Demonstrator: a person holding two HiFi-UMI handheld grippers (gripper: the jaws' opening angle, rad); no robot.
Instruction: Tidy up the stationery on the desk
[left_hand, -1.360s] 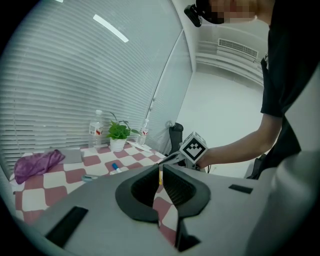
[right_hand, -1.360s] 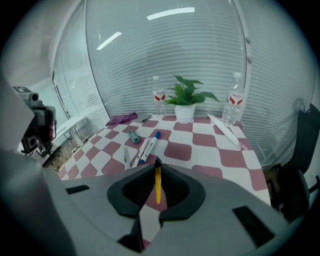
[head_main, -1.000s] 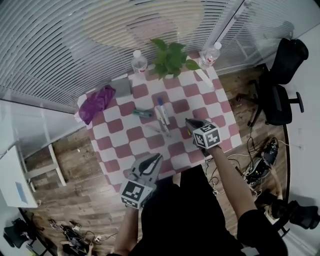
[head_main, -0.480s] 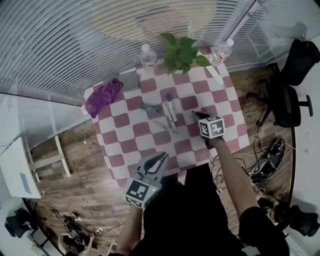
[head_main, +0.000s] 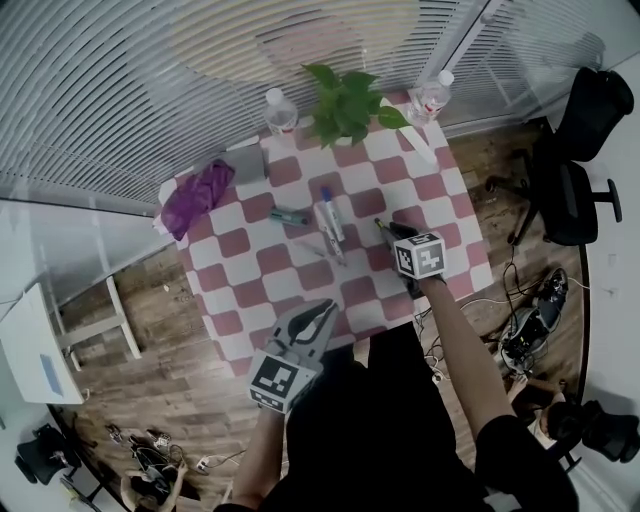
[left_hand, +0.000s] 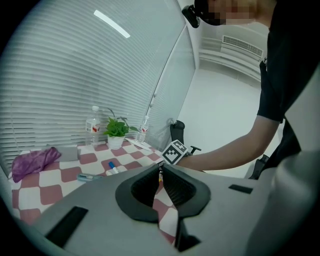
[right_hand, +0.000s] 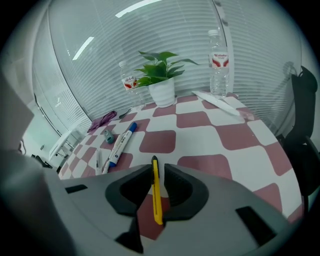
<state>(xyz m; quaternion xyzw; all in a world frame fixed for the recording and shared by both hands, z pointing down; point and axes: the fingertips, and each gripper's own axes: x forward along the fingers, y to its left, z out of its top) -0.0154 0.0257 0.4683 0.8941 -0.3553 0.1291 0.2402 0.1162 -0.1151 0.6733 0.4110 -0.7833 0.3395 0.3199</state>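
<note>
The right gripper (right_hand: 156, 170) jaws, just opening, loosely flank 1 light, stiff, slick yellow utility knife (right_hand: 156, 194), best gripped mid-body.

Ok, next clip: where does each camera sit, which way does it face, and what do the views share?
Head view: on the person's head, facing steeply down at the checkered table; shows left tool, right tool, left forearm, right forearm.
Left gripper view: on the left tool, looking along its shut jaws across the table; shows the right forearm.
Right gripper view: on the right tool, looking down along jaws that have just been opening, yellow knife between them.
Shared: all three show the plant.
</note>
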